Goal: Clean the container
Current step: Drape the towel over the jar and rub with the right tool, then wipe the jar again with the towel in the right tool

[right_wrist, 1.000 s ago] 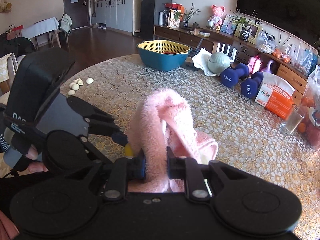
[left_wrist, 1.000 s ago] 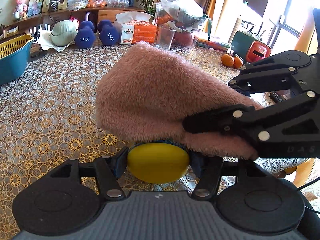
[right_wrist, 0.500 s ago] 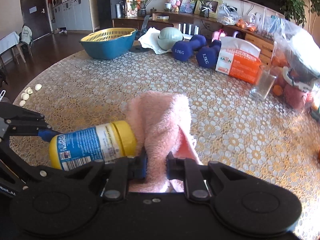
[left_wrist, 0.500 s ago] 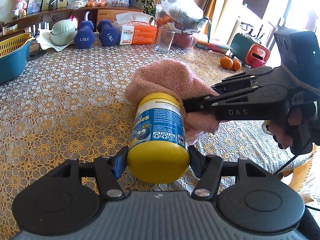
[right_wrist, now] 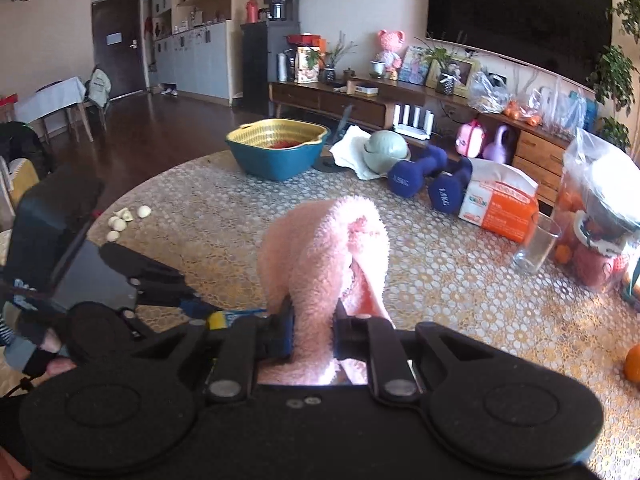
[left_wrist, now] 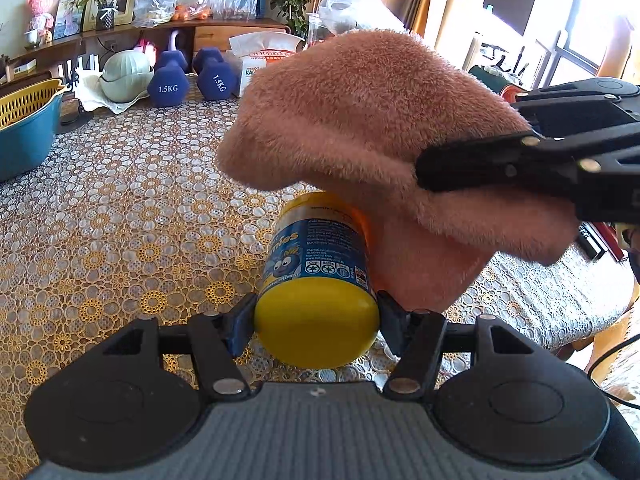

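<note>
My left gripper (left_wrist: 316, 320) is shut on a yellow container (left_wrist: 318, 280) with a blue label, gripping it by its near end; it lies along my fingers above the table. My right gripper (right_wrist: 314, 326) is shut on a fluffy pink cloth (right_wrist: 324, 252). In the left wrist view the pink cloth (left_wrist: 368, 140) drapes over the far end and right side of the container, with the right gripper (left_wrist: 424, 172) coming in from the right. From the right wrist only a yellow and blue sliver of the container (right_wrist: 228, 318) shows beside the left gripper's fingertips (right_wrist: 196, 306).
A round table with a lace cloth (left_wrist: 100, 208) carries a blue basin with a yellow strainer (right_wrist: 276, 148), two blue dumbbells (left_wrist: 192, 78), a tissue pack (right_wrist: 500, 208), a glass (right_wrist: 536, 246), garlic cloves (right_wrist: 126, 218), bagged fruit (right_wrist: 596, 232) and an orange (right_wrist: 632, 362).
The pink cloth has lifted from beside the container's far end and now hangs over its top and right side. The container stays put in the left gripper.
</note>
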Demonstrator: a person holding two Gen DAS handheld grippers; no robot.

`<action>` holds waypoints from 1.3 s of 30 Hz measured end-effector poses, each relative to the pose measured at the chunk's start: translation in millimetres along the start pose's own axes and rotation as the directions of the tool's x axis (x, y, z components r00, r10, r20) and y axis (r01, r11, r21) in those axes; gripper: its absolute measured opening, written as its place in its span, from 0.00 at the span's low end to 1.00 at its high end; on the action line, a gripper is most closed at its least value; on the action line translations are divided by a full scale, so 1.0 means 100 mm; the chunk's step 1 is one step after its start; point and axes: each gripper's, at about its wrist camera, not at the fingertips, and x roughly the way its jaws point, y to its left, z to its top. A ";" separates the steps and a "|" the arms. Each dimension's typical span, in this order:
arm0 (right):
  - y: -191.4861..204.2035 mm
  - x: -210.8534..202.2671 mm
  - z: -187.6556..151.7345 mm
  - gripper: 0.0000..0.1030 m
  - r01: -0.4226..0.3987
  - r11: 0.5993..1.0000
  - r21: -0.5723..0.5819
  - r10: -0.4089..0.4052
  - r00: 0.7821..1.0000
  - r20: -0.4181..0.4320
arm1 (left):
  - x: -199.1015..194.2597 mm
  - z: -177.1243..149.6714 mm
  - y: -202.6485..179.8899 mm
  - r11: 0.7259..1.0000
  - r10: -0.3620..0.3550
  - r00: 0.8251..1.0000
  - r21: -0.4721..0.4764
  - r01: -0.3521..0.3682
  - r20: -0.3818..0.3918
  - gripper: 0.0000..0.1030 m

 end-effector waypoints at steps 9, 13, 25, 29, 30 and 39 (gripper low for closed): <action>0.32 0.22 -0.09 0.16 -0.089 0.994 -0.059 0.084 0.993 -0.082 | 0.02 -0.02 -0.05 0.999 0.022 1.000 0.032 -0.022 -0.009 0.60; 0.30 0.26 -0.09 0.16 -0.085 0.995 -0.045 0.081 0.993 -0.084 | 0.01 -0.02 -0.03 1.000 0.017 1.000 0.023 -0.017 -0.007 0.60; -0.12 0.44 -0.09 0.16 0.010 0.999 0.041 -0.007 0.996 -0.085 | 0.00 0.03 -0.03 1.000 0.004 1.000 0.021 -0.004 0.006 0.60; -0.22 0.51 -0.09 0.16 0.047 0.997 0.055 -0.041 0.994 -0.097 | 0.00 0.04 -0.03 1.000 0.003 1.000 0.026 -0.003 0.008 0.60; -0.24 0.53 -0.09 0.16 0.053 0.997 0.061 -0.047 0.994 -0.100 | 0.00 0.04 -0.03 1.000 0.001 1.000 0.026 -0.001 0.007 0.60; -0.44 0.67 -0.15 0.17 0.068 0.991 0.118 -0.054 0.991 -0.120 | 0.01 0.02 0.01 1.000 -0.006 1.000 0.015 0.006 0.002 0.60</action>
